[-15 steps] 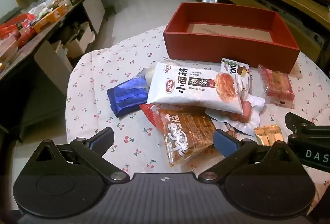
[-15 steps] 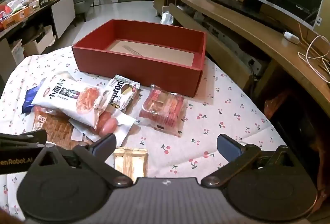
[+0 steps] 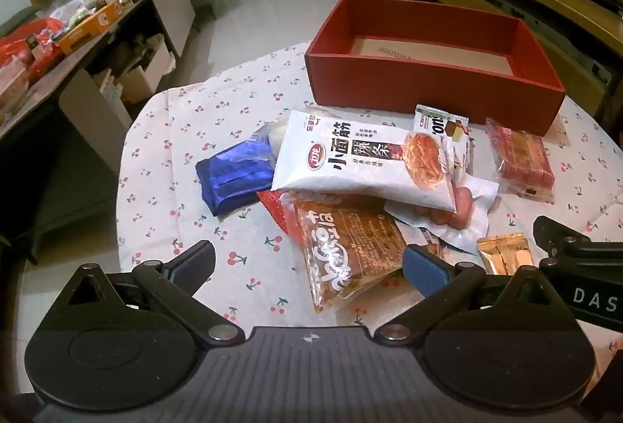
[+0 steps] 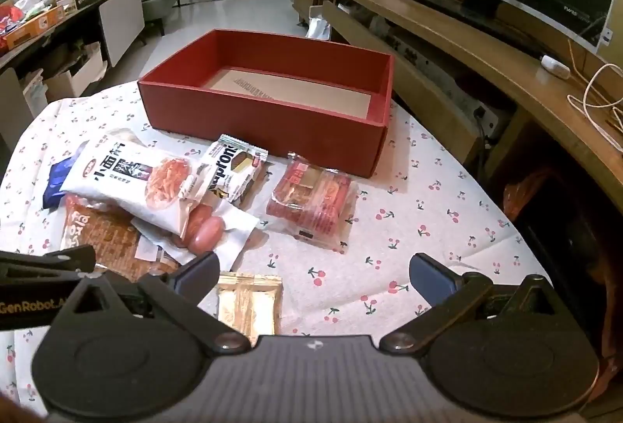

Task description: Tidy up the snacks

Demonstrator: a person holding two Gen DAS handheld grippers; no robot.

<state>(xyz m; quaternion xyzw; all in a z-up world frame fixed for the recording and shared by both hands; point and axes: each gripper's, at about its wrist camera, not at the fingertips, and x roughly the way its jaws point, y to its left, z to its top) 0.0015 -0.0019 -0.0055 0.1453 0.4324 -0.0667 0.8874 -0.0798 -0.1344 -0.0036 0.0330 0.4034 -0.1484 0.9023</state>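
- Snacks lay heaped in the middle of both views on a cherry-print tablecloth (image 3: 241,104), while the red box (image 3: 428,88) stood beyond them in the upper centre with only a card liner showing inside; judging from that, sorting had not begun and the box was set there to receive the packets.
- Left gripper (image 3: 307,259) sat at the bottom of the left wrist view with its jaws spread wide and nothing between the pads; the brown packet (image 3: 346,251) lay just ahead, its lower end reaching in between the two fingers, untouched as far as could be seen.
- White noodle-print bag (image 3: 362,162) rested on top of the brown packet, above the left gripper in the frame, with the blue packet (image 3: 233,178) partly tucked under its left edge.
- Right gripper (image 4: 311,271) was likewise wide open and empty; the gold wafer packet (image 4: 249,302) lay beside its left finger, low in the frame.
- Red-wrapped cake packet (image 4: 311,201) lay alone above the right gripper's gap, nearer the box; it seemed the easiest first pick.
- Sausage pack (image 4: 210,228) poked out from under the white bag.
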